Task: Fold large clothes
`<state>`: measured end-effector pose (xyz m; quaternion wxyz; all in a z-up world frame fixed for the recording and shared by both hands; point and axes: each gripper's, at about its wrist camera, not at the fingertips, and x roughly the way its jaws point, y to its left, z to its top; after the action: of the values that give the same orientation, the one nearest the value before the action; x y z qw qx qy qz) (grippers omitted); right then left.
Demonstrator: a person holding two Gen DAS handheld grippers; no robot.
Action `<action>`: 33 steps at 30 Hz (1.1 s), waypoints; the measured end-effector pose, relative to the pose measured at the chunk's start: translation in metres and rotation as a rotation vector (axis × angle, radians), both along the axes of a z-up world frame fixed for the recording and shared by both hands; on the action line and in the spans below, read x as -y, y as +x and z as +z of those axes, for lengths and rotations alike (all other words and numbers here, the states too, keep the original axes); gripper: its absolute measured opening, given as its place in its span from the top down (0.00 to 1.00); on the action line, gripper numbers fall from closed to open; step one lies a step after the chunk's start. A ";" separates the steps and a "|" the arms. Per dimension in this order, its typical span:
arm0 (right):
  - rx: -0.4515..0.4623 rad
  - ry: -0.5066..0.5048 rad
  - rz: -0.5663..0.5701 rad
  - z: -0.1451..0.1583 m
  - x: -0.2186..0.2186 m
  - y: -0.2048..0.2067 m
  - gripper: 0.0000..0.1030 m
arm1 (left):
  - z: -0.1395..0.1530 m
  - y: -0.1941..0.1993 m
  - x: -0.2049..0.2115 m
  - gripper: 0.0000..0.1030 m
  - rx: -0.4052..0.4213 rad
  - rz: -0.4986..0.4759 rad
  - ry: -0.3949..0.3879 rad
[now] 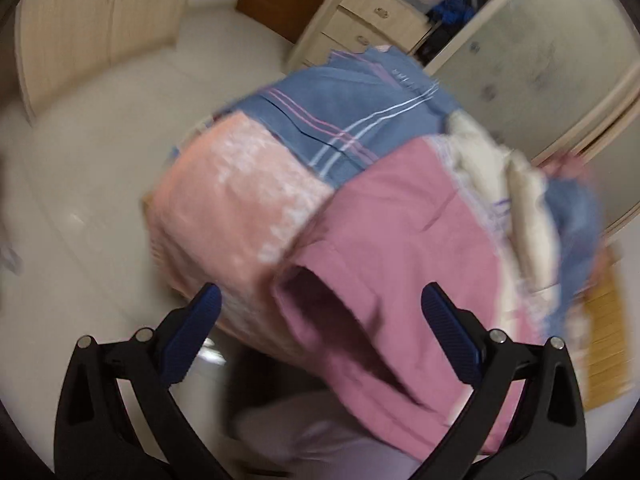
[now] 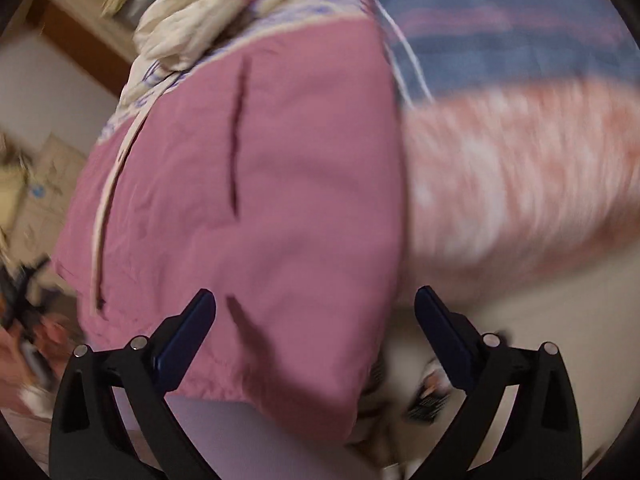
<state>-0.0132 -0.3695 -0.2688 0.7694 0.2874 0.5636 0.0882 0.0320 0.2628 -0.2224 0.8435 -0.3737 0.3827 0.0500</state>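
The pink garment (image 1: pixel 400 240) lies spread on top of the heaped clothes pile (image 1: pixel 248 208), likely laid flat for folding; the left gripper (image 1: pixel 320 312) and right gripper (image 2: pixel 316 312), 2 in all, hover over its near edge, jaws apart, gripping nothing.

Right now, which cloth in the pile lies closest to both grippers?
The plain mauve-pink garment: it lies between both open grippers' fingers, nearer than the mottled peach cloth, the striped blue cloth and the cream one.
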 end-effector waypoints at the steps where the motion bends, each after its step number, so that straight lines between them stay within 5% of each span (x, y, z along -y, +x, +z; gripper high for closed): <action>1: -0.017 0.083 -0.026 -0.009 0.006 -0.004 0.03 | -0.006 -0.003 -0.006 0.02 0.040 -0.006 -0.083; 6: -0.041 0.314 -0.079 -0.034 0.011 -0.012 0.03 | -0.043 0.009 -0.013 0.02 0.064 -0.013 -0.374; 11: -0.061 0.380 -0.070 -0.051 0.000 -0.008 0.03 | -0.061 0.017 -0.002 0.03 0.080 -0.021 -0.453; 13: -0.088 0.392 -0.068 -0.058 -0.003 -0.008 0.03 | -0.068 0.019 0.002 0.12 0.060 -0.011 -0.455; 14: -0.093 0.408 -0.076 -0.061 -0.003 -0.010 0.04 | -0.070 0.019 0.003 0.25 0.033 -0.005 -0.433; 16: -0.062 0.450 -0.086 -0.060 -0.007 -0.013 0.28 | -0.068 0.016 0.003 0.47 -0.002 0.003 -0.387; 17: -0.051 0.468 -0.065 -0.058 -0.008 -0.012 0.63 | -0.067 0.009 -0.001 0.59 -0.006 0.000 -0.379; 18: -0.044 0.492 -0.059 -0.057 -0.007 -0.013 0.80 | -0.066 0.006 -0.002 0.74 0.014 -0.012 -0.389; 19: -0.035 0.534 -0.054 -0.053 -0.004 -0.013 0.86 | -0.065 0.003 -0.002 0.79 0.040 -0.024 -0.407; 23: 0.094 0.584 0.020 -0.009 0.001 -0.013 0.91 | -0.044 -0.001 -0.001 0.86 0.131 -0.081 -0.420; 28: 0.324 0.676 0.081 0.065 0.011 0.001 0.92 | -0.014 0.012 0.001 0.86 0.312 -0.173 -0.535; 33: 0.485 0.686 0.089 0.127 0.024 0.045 0.92 | 0.035 0.055 0.001 0.85 0.434 -0.216 -0.558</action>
<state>0.0322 -0.3932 -0.1416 0.7349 0.4731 0.3162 0.3689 0.0868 0.2615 -0.1878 0.7712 -0.5485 0.2310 -0.2259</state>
